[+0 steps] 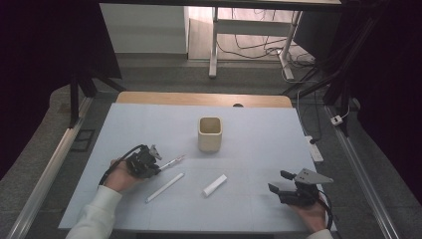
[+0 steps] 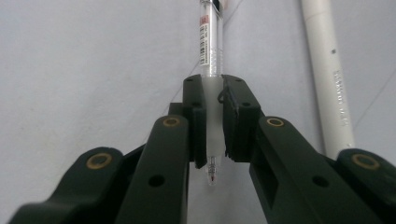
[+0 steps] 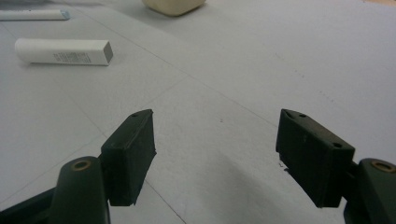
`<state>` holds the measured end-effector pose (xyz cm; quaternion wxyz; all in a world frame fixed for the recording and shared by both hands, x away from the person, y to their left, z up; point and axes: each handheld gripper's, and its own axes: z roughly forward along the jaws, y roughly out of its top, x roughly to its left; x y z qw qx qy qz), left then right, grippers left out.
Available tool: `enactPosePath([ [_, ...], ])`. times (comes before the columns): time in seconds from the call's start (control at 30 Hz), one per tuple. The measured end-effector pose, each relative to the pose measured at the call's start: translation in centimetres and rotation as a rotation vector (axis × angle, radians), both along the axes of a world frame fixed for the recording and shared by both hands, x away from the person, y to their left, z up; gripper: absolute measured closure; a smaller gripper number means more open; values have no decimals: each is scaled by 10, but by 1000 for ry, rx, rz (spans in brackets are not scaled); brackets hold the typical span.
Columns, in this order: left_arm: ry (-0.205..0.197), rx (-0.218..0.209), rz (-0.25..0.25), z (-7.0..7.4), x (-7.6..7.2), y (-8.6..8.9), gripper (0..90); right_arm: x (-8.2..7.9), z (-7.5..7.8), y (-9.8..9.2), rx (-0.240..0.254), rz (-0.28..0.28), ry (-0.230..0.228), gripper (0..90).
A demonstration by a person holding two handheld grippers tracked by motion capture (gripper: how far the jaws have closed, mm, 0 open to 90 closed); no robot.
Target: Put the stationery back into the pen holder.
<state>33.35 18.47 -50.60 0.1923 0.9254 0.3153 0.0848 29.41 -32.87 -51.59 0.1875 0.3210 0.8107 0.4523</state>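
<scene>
- We read the job as loading the loose desk items into the beige square holder cup (image 1: 210, 133), at about 12 o'clock on the pale blue table mat (image 1: 259, 149).
- Left gripper (image 1: 158, 164), at 9 o'clock: clenched on a clear plastic ballpoint pen (image 2: 211, 93); the pads pinch its frosted grip section, tip poking back between the jaws. The barrel points out toward 2 o'clock, low over the mat.
- So the pen is grasped, not yet carried to the cup; we judge step one roughly half done.
- Long white stick-shaped pen (image 1: 164, 187), at 7 o'clock of the cup: lying on the mat, untouched.
- Short white tube with a squared end (image 1: 214, 184), at 6 o'clock of the cup: also untouched.
- Right gripper (image 1: 277, 182), at 4 o'clock: released, jaws wide apart, nothing between them, well apart from the tube.
- Left to do: lift the pen, drop it in the cup, then the two white items.
</scene>
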Motion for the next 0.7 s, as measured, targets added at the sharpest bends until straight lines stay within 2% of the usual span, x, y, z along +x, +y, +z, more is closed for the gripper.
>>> enactPosePath([
  [0.37, -50, -156, -10, 24, -7, 19, 796, 0, 0, 0, 1, -3, -1, 279],
  [0.7, -71, -215, -28, 31, -9, 19, 796, 0, 0, 0, 1, -6, -1, 279],
])
